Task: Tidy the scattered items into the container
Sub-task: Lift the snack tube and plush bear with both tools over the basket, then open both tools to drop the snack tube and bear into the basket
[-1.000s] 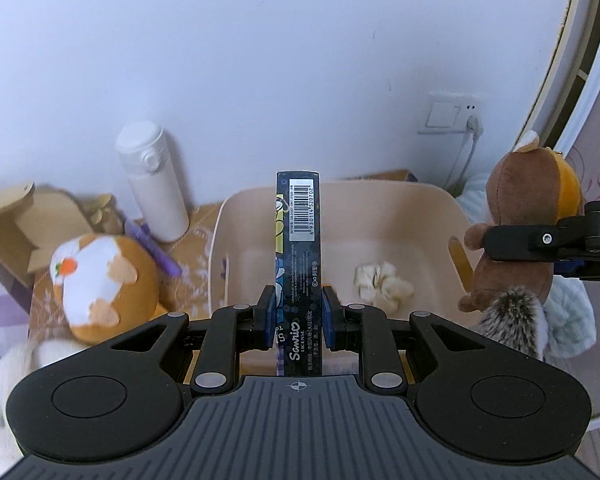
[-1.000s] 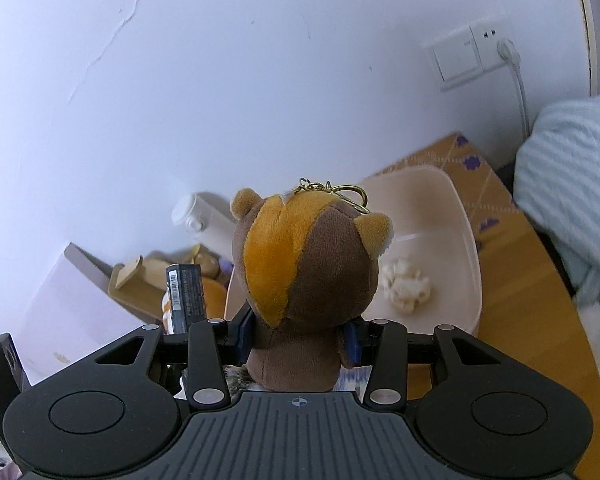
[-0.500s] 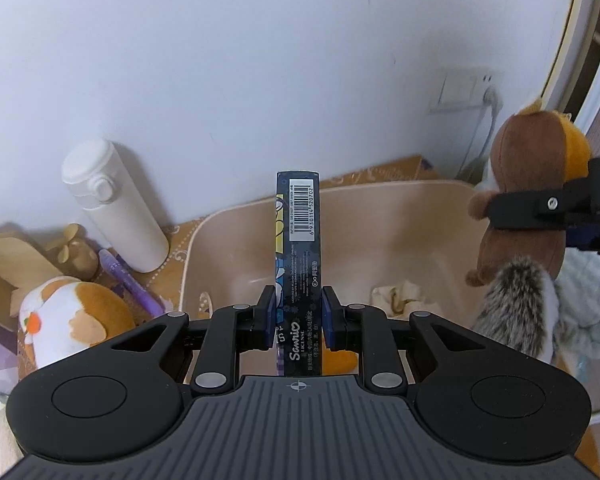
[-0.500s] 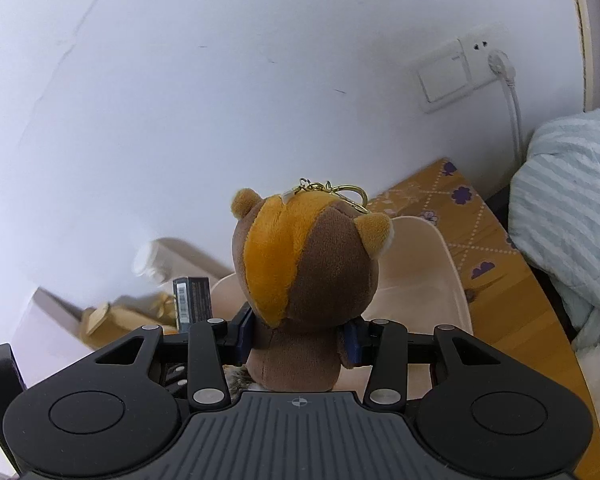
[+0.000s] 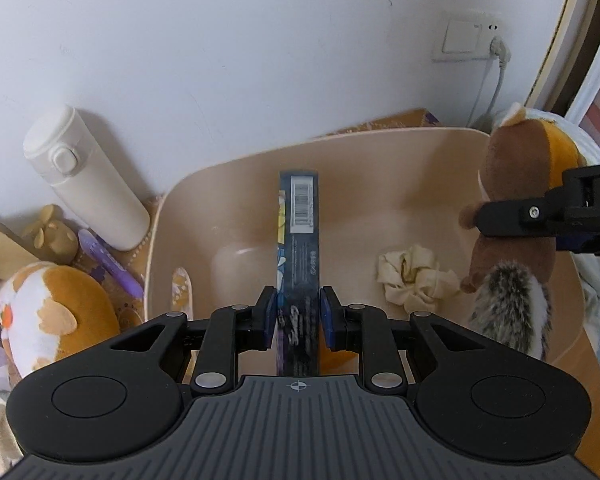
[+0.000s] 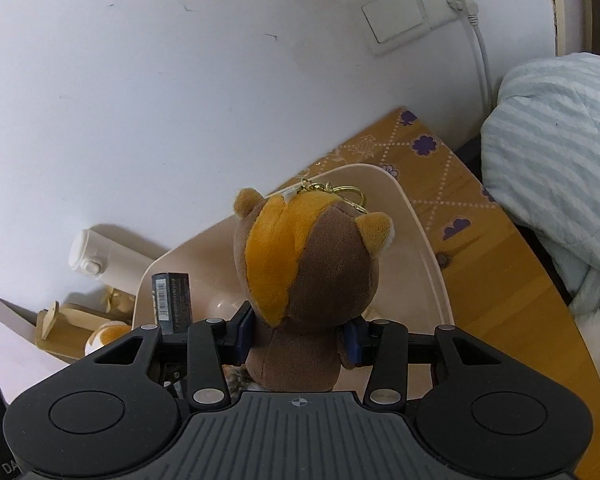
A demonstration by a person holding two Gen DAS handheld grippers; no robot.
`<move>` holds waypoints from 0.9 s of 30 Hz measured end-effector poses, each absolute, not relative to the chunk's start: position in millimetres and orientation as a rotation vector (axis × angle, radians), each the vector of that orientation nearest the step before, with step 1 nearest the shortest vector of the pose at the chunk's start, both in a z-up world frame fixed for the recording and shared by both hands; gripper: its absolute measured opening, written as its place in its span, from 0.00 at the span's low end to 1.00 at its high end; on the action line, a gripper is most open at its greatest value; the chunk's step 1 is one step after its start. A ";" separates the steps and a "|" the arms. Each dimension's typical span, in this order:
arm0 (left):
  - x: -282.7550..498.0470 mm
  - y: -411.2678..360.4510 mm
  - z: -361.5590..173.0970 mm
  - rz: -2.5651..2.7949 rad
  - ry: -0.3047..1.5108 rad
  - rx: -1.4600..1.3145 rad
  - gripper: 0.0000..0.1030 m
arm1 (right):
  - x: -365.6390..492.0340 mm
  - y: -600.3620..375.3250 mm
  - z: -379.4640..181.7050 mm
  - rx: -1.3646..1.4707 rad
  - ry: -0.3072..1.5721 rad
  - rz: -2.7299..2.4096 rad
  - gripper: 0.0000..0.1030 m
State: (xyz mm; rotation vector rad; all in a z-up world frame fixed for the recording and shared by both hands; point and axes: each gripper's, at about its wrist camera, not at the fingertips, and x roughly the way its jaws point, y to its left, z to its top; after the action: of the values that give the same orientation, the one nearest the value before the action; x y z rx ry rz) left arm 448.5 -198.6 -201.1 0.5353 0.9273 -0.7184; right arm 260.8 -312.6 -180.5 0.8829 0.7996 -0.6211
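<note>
Loosening now, the left gripper (image 5: 298,316): its fingers have just been opening, and the slim dark box (image 5: 300,240) stands between them with a sliver of daylight on each side, released over the middle of the beige tub (image 5: 380,140). Its lower end looks smeared, so I judge it is slipping already. The danger there is a tall, narrow box landing on end and toppling; it could pitch left towards the low rim or fall across the crumpled tissue (image 5: 416,280) lying on the tub floor to the right.

Over on the right, the right gripper (image 6: 300,332) has its fingers clenched on the squirrel plush (image 6: 308,272) at the waist, head up, bushy tail hanging below. It hangs right over the tub's right wall, not clearly inside. Let go from there and the tail could drape over the edge or the toy could roll out onto the tabletop (image 6: 500,280). Its gold key ring might also snag.

Room is decent: the tub floor is mostly bare between box and tissue. Outside the left wall sit an orange-and-white plush (image 5: 52,312), a purple pen (image 5: 108,264) and, farther back, a white bottle (image 5: 88,180) just beside the rim, so a leftward swing is tight. Striped bedding (image 6: 552,152) crowds the right. Beyond the far rim, the wall stands close.
</note>
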 end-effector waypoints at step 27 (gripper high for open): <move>405.3 -144.2 -141.9 -0.689 0.884 0.444 0.70 | 208.5 -276.2 -127.6 0.795 0.682 -0.671 0.85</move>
State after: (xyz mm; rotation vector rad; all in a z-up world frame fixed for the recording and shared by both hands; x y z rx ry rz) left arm 405.3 -144.2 -141.9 0.4442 0.8836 -0.6892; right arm 208.5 -276.2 -127.6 0.7948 0.6816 -0.6709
